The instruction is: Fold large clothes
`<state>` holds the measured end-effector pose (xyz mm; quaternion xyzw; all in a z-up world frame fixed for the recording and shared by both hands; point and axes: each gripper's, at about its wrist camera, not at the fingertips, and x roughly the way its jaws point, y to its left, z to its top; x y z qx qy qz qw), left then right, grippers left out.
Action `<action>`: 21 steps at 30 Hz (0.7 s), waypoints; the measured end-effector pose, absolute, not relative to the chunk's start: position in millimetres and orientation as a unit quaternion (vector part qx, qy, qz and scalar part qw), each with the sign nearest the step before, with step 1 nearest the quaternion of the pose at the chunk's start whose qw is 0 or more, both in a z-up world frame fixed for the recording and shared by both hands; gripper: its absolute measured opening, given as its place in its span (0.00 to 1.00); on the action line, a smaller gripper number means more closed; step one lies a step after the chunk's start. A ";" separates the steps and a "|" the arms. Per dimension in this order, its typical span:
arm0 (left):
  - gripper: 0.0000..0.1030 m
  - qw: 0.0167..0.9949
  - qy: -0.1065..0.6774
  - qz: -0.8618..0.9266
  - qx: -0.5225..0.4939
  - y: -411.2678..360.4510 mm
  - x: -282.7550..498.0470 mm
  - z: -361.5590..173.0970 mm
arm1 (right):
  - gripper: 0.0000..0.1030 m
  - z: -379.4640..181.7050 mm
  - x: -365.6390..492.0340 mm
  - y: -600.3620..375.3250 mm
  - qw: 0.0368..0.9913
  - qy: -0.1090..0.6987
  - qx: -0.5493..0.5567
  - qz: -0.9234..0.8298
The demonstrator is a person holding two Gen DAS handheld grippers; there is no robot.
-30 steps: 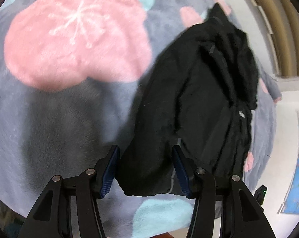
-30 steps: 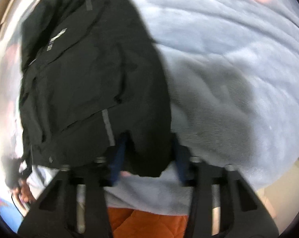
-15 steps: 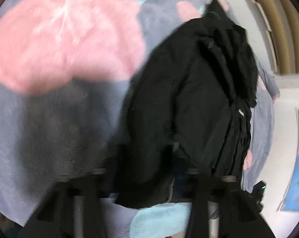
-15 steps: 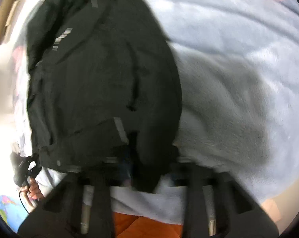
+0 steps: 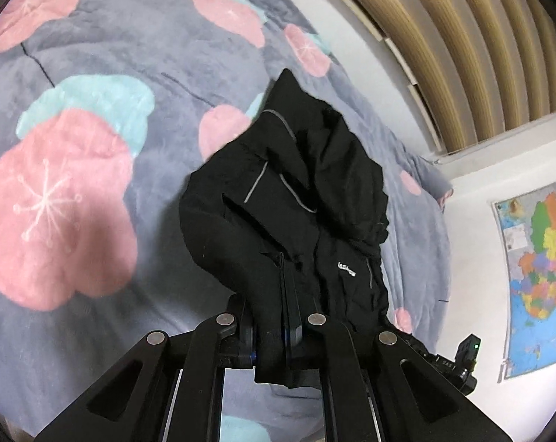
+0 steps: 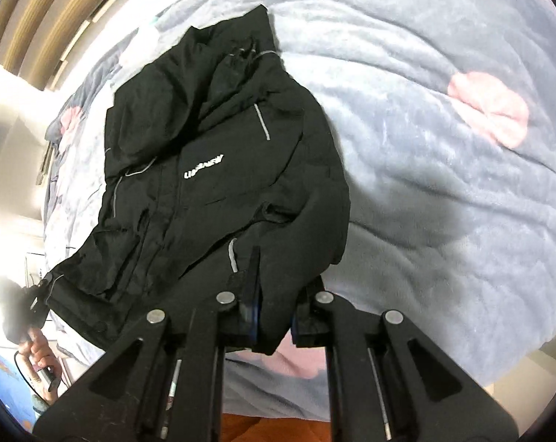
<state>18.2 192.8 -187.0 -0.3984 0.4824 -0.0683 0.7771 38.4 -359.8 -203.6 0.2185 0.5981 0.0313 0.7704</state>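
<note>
Left wrist view, bed: a plush grey blanket [image 5: 138,55] with large pink and pale blue flower shapes covers the bed and fills most of the frame.
Left wrist view, room: tan vertical slats [image 5: 462,37] rise at the top right above a white wall; a brightly coloured map [image 5: 535,276] hangs on the wall at the right edge.
Left wrist view, task item: a black jacket [image 5: 278,202] with thin grey piping lies crumpled on the blanket, its near edge lifted toward the camera.
Left wrist view, fingers: the left gripper [image 5: 270,335] is clamped on a fold of the jacket's near edge; its jaws have just been closing with the cloth between them.
Right wrist view, bed: here the blanket [image 6: 443,165] looks paler, almost plain grey, with one pink patch at the right.
Right wrist view, task item: the jacket [image 6: 211,169] shows its front, with a white chest logo too blurred to read.
Right wrist view, fingers: the right gripper [image 6: 274,316] pinches the jacket's near edge; it too has just been closing on the cloth.
Only in right wrist view: a hand [image 6: 38,350] at the lower left, overexposed, and an orange strip [image 6: 274,429] under the blanket's near edge.
Only in left wrist view: a dark device with a green light [image 5: 469,353] at the lower right.
</note>
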 end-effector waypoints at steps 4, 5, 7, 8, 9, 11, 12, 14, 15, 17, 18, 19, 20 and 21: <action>0.09 0.761 0.506 -0.055 -0.402 195.7 19.6 -206.5 | 0.09 -222.1 37.8 -351.7 0.759 0.611 0.223 0.028; 0.09 0.760 0.508 -0.053 -0.402 192.5 21.5 -207.7 | 0.09 -224.1 37.1 -350.5 0.759 0.611 0.223 0.028; 0.09 0.760 0.506 -0.055 -0.403 194.9 22.8 -207.7 | 0.09 -217.1 39.4 -352.9 0.761 0.608 0.223 0.027; 0.09 0.762 0.502 -0.056 -0.404 196.2 26.1 -205.1 | 0.09 -213.0 42.3 -354.0 0.763 0.605 0.225 0.027; 0.09 0.766 0.497 -0.059 -0.404 198.2 30.2 -199.7 | 0.09 -203.5 48.0 -356.8 0.769 0.597 0.227 0.029; 0.09 0.780 0.479 -0.069 -0.396 198.2 49.1 -182.7 | 0.09 -184.5 65.7 -360.4 0.783 0.580 0.222 0.030; 0.09 0.785 0.473 -0.071 -0.394 197.4 57.2 -174.6 | 0.09 -175.7 74.4 -364.6 0.789 0.572 0.220 0.031; 0.09 0.800 0.452 -0.079 -0.386 195.1 85.2 -154.7 | 0.09 -157.9 99.5 -366.1 0.803 0.555 0.214 0.033; 0.09 0.805 0.446 -0.081 -0.383 193.7 98.0 -146.7 | 0.09 -148.4 117.6 -366.1 0.811 0.546 0.207 0.035; 0.09 0.818 0.430 -0.089 -0.371 190.8 136.7 -131.7 | 0.09 -135.7 149.0 -364.1 0.823 0.533 0.193 0.037; 0.09 0.823 0.427 -0.090 -0.365 189.3 155.1 -127.3 | 0.08 -129.2 170.7 -361.8 0.830 0.526 0.183 0.036; 0.10 0.826 0.425 -0.090 -0.359 189.2 169.9 -123.7 | 0.08 -125.6 185.7 -359.1 0.834 0.523 0.174 0.036; 0.09 0.831 0.424 -0.089 -0.350 187.3 192.5 -120.9 | 0.08 -121.5 210.9 -354.5 0.841 0.517 0.159 0.034; 0.10 0.834 0.423 -0.088 -0.344 186.3 210.9 -118.7 | 0.08 -119.2 227.7 -351.6 0.845 0.513 0.149 0.033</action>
